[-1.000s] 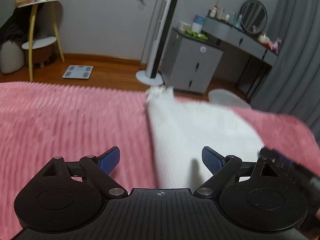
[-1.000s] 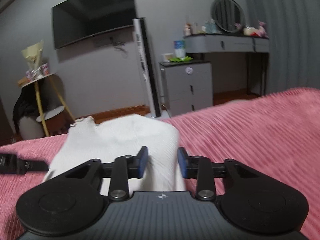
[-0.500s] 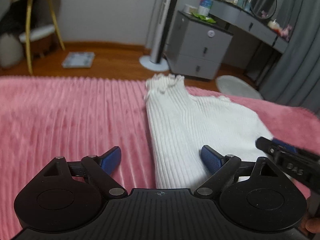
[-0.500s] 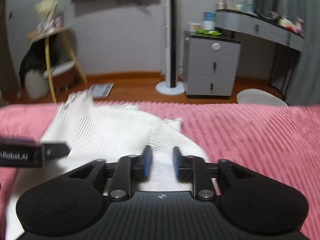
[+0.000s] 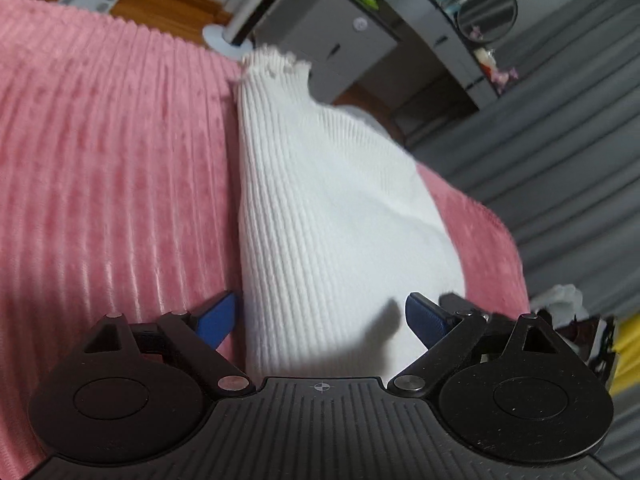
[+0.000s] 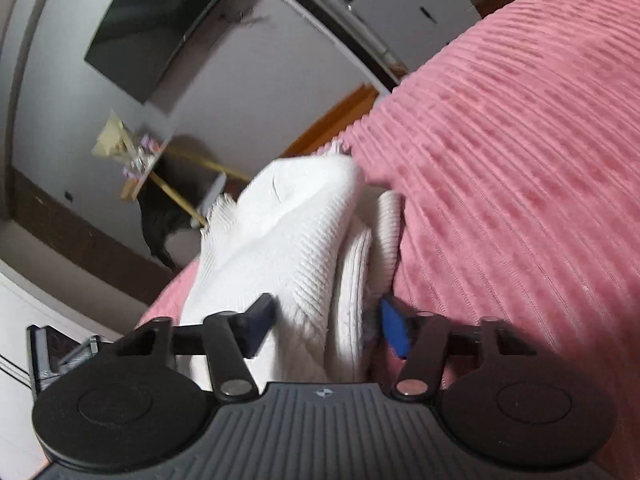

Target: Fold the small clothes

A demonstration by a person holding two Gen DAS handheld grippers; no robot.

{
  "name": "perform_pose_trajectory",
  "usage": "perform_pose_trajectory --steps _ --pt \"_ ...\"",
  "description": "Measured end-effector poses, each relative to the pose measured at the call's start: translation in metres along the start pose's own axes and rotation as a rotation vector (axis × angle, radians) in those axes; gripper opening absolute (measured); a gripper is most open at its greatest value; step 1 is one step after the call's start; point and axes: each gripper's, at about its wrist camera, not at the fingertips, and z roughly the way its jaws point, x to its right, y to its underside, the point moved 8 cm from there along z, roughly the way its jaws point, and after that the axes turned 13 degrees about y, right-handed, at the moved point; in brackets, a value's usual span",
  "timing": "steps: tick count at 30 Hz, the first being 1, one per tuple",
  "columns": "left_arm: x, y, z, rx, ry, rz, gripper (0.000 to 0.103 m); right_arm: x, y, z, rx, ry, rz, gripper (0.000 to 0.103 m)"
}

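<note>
A white ribbed knit garment (image 5: 328,208) lies on the pink ribbed bedspread (image 5: 112,160), its frilled neck pointing at the far edge of the bed. My left gripper (image 5: 320,308) is open wide, low over the garment's near end, and the blue pads stand on either side of the cloth without pressing it. In the right wrist view the garment (image 6: 288,224) is bunched into thick folds. My right gripper (image 6: 328,312) straddles those folds and its jaws are opening; the cloth is between the pads but looks loose there.
Beyond the bed's far edge are a grey drawer cabinet (image 5: 336,36), a white tower fan (image 5: 248,8), a vanity with a round mirror (image 5: 486,12) and grey curtains (image 5: 560,140). A dark TV (image 6: 156,28) hangs on the wall above a yellow-legged side table (image 6: 144,160).
Both views have tilted and dropped closer to the garment. The right gripper's jaws have widened from nearly shut. The garment now sits bunched in folds before the right gripper.
</note>
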Motion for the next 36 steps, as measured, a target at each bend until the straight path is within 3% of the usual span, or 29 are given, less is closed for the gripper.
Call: perform_pose_trajectory --steps 5,6,8,11,13,15,24,32,36 --pt "-0.003 -0.003 0.005 0.047 0.023 -0.062 0.088 0.007 -0.006 0.019 -0.082 -0.055 0.088 0.060" --pt "-0.002 -0.004 0.007 0.052 0.038 -0.069 0.083 0.007 -0.004 0.021 -0.089 -0.066 0.102 0.061" --pt "-0.002 -0.005 0.013 0.062 0.018 -0.065 0.081 0.002 -0.005 0.029 -0.107 -0.084 0.103 0.061" --pt "0.000 -0.008 0.016 0.068 0.007 -0.054 0.061 -0.003 -0.007 0.038 -0.118 -0.085 0.105 0.057" --pt "0.002 -0.011 0.013 0.079 0.018 -0.068 0.048 -0.010 -0.005 0.038 -0.109 -0.093 0.111 0.045" --pt "0.004 -0.010 0.006 0.085 0.022 -0.057 0.045 -0.024 -0.006 0.037 -0.081 -0.070 0.085 0.042" --pt "0.030 -0.012 -0.047 0.133 -0.004 -0.026 0.044 -0.081 -0.007 -0.004 -0.012 -0.058 -0.028 0.040" --pt "0.048 0.007 -0.105 0.154 -0.137 0.065 0.044 -0.130 0.022 -0.030 -0.002 -0.045 -0.101 0.040" --pt "0.049 0.022 -0.129 0.172 -0.161 0.057 0.044 -0.154 0.043 -0.044 0.015 -0.020 -0.160 0.040"
